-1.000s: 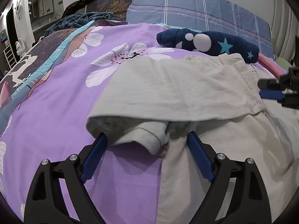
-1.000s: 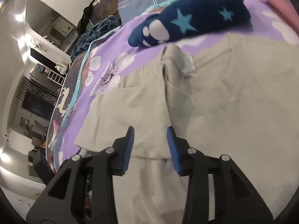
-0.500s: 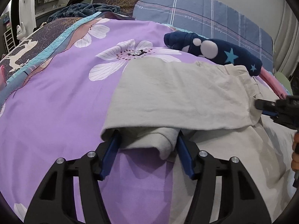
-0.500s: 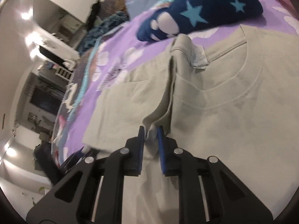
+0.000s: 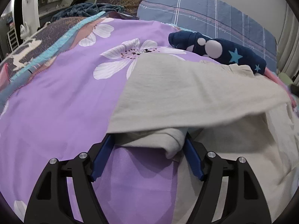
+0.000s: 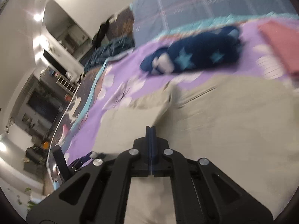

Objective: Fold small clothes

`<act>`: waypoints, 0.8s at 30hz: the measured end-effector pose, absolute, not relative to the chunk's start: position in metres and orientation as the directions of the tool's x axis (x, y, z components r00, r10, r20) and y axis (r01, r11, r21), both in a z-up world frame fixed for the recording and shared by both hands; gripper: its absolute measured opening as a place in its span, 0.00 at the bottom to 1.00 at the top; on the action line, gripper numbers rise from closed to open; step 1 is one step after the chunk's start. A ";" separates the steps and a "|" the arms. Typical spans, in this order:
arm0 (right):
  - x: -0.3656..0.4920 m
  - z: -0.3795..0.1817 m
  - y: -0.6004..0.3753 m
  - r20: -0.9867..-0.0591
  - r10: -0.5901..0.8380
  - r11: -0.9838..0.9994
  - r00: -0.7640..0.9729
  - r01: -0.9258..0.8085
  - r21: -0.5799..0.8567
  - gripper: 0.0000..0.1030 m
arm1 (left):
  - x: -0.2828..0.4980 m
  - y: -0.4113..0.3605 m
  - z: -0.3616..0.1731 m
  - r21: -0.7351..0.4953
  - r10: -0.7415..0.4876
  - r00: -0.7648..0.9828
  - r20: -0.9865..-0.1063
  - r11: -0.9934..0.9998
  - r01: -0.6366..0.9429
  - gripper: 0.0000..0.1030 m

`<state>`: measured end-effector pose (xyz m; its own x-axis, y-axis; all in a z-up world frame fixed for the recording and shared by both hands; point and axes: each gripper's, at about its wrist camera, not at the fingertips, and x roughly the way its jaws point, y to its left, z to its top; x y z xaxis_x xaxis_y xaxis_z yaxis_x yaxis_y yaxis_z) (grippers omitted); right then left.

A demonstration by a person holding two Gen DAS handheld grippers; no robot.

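A beige T-shirt [image 5: 186,89] lies on the purple flowered bedsheet [image 5: 65,102], with one side folded over as a flap. My left gripper [image 5: 148,138] reaches under the flap's near edge. The tucked sleeve [image 5: 158,140] sits between its blue fingers, and the jaws are opening, still wide apart. In the right wrist view my right gripper [image 6: 150,127] is shut on a pinched ridge of the T-shirt [image 6: 224,121] and holds it raised. Seen from the left wrist, the flap's right end hangs lifted with shadow beneath it.
A navy cloth bundle with stars and white dots [image 5: 214,50] [image 6: 190,57] lies just beyond the shirt. A pink item [image 6: 278,44] sits at its right. A blue plaid pillow [image 5: 205,16] and a dark blanket [image 5: 87,9] are at the head of the bed.
The right gripper went from partly open to fully shut on a fold of the shirt and rose with it. The left jaws narrowed around the sleeve, then widened again.
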<state>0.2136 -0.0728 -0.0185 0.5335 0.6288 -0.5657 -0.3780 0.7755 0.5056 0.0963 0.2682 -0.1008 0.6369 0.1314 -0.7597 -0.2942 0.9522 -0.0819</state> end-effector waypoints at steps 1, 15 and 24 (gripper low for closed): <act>0.209 -0.014 -0.085 -0.557 0.616 0.785 0.557 -0.371 0.497 0.00 | 0.096 0.267 -0.100 -0.070 0.143 0.637 -0.758 0.952 -0.297 0.73; 0.242 -0.086 -0.033 -0.675 0.638 0.768 0.371 -0.374 0.520 0.64 | 0.092 0.258 -0.097 0.003 0.204 0.623 -0.755 0.951 -0.308 0.82; 0.242 -0.047 0.000 -0.620 0.612 0.787 0.490 -0.449 0.422 0.02 | 0.090 0.266 -0.100 -0.045 0.178 0.624 -0.761 0.945 -0.325 0.85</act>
<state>0.2416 -0.0003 -0.0469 0.4901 0.6124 -0.6203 -0.4493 0.7873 0.4222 0.0900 0.2656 -0.0999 0.6243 0.1783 -0.7605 -0.3251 0.9446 -0.0455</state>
